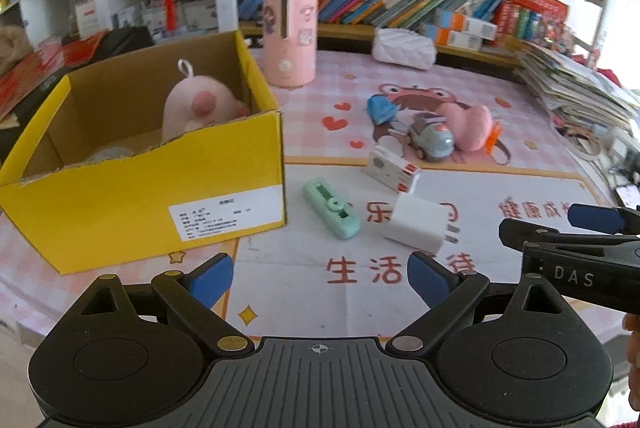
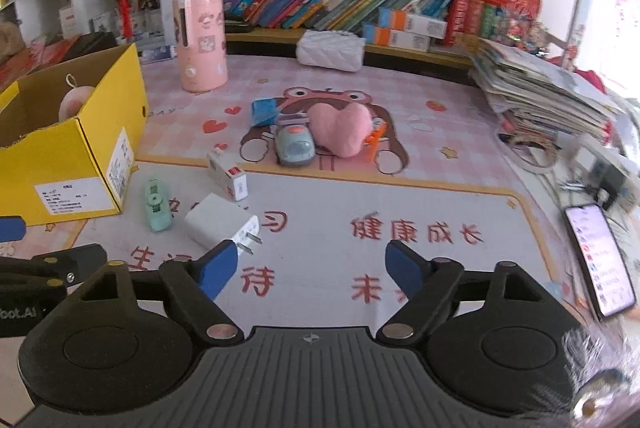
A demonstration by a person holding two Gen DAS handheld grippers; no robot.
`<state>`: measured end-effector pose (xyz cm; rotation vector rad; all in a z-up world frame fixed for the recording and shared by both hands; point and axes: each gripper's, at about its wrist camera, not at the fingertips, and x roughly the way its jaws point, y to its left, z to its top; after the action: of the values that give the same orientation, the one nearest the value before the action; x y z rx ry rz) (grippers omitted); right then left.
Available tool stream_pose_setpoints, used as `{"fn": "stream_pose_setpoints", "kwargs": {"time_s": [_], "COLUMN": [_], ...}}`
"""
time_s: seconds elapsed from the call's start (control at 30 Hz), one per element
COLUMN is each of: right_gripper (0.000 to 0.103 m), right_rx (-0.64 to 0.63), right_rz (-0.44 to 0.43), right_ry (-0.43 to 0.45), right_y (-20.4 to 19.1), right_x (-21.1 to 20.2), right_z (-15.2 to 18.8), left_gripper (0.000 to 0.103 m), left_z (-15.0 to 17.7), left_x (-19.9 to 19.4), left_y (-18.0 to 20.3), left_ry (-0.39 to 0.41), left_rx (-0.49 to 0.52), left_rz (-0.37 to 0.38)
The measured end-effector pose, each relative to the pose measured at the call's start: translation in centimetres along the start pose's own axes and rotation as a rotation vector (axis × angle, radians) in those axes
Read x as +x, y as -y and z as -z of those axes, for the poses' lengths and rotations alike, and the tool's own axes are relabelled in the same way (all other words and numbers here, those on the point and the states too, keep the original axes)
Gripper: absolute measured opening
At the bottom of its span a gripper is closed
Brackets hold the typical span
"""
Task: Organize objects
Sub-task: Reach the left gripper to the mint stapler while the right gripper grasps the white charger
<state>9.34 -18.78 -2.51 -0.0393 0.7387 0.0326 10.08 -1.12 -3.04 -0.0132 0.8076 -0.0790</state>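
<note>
The right gripper (image 2: 308,270) is hovering low over the worktop (image 2: 440,203) with its blue-padded fingers (image 2: 218,268) standing partly open and holding nothing; the white plastic plug-in charger block (image 2: 218,224) is lying just ahead of the left pad, its two metal prongs pointing toward the gripper. The left gripper (image 1: 320,278) is also sitting open and empty, near the yellow cardboard box (image 1: 168,183), which is already holding a soft pink plush toy (image 1: 196,107).

Judging by the layout, the step in hand is probably picking up the charger to drop into the box. To do it well, the fingers should be centring over the block's smooth flat sides rather than the prongs, since hard glossy plastic is likely to slip under an off-centre pinch. Coming down squarely and closing on the broad faces looks safest.

Beside the charger, a mint-green oblong plastic case (image 2: 158,205) and a small white carton with red marks (image 2: 228,173) are lying close together; both are rigid and easy to nudge, so the approach should stay clear of them. Further back, a fluffy pink heart cushion (image 2: 340,127) is touching a rounded grey-blue toy car (image 2: 294,145), with a blue crumpled object (image 2: 264,109) beside them. The cushion will compress; the car may roll.
</note>
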Motion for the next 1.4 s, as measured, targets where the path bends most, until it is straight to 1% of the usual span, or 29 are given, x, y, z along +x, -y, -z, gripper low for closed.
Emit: {"fn": "stream_pose_setpoints", "kwargs": {"time_s": [0.1,0.23,0.33,0.43,0.6,0.8,0.97,1.0,1.03,1.1,1.2,1.27,1.37,1.4], "right_gripper": [0.071,0.067,0.066,0.066,0.065,0.061,0.059,0.057,0.052,0.047,0.047,0.047,0.047,0.047], "right_rx": [-0.027,-0.083,-0.127,-0.166,-0.223,-0.27,-0.298,-0.304,-0.306,-0.299,-0.273,-0.25,-0.21,-0.2], "right_rz": [-0.051,-0.146,-0.203,-0.241,-0.282,-0.314,-0.345,-0.352,-0.359,-0.367,-0.345,-0.32,-0.295,-0.289], "right_ry": [-0.013,-0.041,-0.055,-0.08,-0.13,-0.178,-0.186,-0.184,-0.183,-0.179,-0.145,-0.117,-0.076,-0.062], "right_y": [-0.1,-0.8,-1.5,-2.2,-3.1,-3.6,-3.5,-3.4,-3.2,-2.6,-1.3,0.0,1.8,2.3], "right_x": [1.2,3.1,4.3,5.5,8.0,10.0,10.7,10.7,10.6,10.4,9.9,9.5,9.0,8.8], "right_z": [-0.7,-1.5,-1.9,-2.2,-2.5,-2.8,-2.9,-2.9,-3.0,-3.2,-3.7,-4.1,-4.7,-4.8], "left_gripper": [0.096,0.096,0.095,0.095,0.094,0.094,0.094,0.093,0.089,0.085,0.075,0.061,0.049,0.048], "left_z": [-0.1,-0.3,-0.3,-0.3,-0.4,-0.6,-0.9,-1.0,-1.1,-1.4,-1.8,-2.1,-2.5,-2.7], "left_x": [0.6,0.9,1.1,1.2,1.4,1.8,2.4,2.6,2.7,3.2,4.2,5.1,6.3,6.9], "left_y": [-0.3,-0.8,-1.2,-1.6,-1.6,-1.6,-1.0,-0.8,-0.5,0.0,0.8,1.5,2.3,2.6], "left_ry": [-0.014,-0.021,-0.031,-0.038,-0.049,-0.059,-0.065,-0.067,-0.068,-0.073,-0.081,-0.093,-0.111,-0.118], "left_rx": [-0.032,-0.071,-0.104,-0.136,-0.163,-0.188,-0.194,-0.192,-0.191,-0.187,-0.183,-0.177,-0.171,-0.17], "left_rz": [-0.027,-0.069,-0.099,-0.127,-0.156,-0.181,-0.176,-0.167,-0.158,-0.137,-0.095,-0.074,-0.062,-0.064]}}
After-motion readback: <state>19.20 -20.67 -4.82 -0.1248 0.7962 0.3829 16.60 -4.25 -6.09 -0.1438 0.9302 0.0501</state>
